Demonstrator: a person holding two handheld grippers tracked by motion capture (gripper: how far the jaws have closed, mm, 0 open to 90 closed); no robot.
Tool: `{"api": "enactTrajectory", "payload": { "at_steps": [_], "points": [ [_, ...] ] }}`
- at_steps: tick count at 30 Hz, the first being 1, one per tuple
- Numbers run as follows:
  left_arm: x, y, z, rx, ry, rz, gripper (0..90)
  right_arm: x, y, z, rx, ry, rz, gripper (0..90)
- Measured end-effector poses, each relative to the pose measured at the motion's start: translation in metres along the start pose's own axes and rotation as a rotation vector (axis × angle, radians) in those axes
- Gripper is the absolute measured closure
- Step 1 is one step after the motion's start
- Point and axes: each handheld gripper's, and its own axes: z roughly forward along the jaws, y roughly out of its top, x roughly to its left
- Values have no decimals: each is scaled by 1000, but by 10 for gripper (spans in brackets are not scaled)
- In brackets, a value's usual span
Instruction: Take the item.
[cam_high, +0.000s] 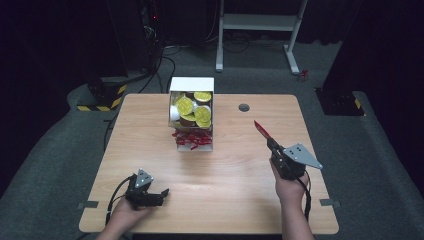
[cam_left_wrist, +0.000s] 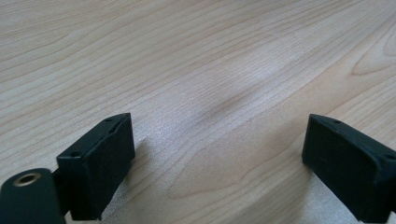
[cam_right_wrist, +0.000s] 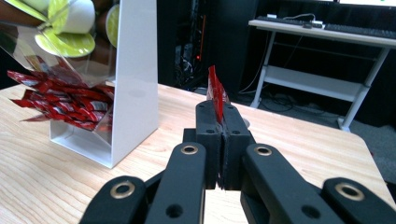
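Between your right gripper's (cam_right_wrist: 223, 122) closed jaws a red packet (cam_right_wrist: 216, 92) is pointing forward, probably away from the box (cam_high: 192, 114); your left gripper (cam_left_wrist: 219, 163) is gaping empty.

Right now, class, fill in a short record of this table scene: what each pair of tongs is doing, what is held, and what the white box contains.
left tongs: open, empty, low over the table near its front left
right tongs: shut on a red packet, lifted off the table
white box: stands at the table's far middle, apart from both tongs
upper compartment: cups with yellow-green lids
lower compartment: pile of red packets
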Motion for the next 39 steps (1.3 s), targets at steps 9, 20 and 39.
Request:
{"api": "enactTrajectory", "payload": {
  "at_steps": [9, 20, 39],
  "points": [
    [0, 0, 0, 2, 2, -4, 81, -7, -6, 3, 18, -19, 15, 890],
    [0, 0, 0, 0, -2, 4, 90, -15, -13, 6, 41, -41, 18, 889],
    [0, 0, 0, -3, -9, 7, 93, -20, -33, 22, 133, -66, 18, 889]
  ]
}}
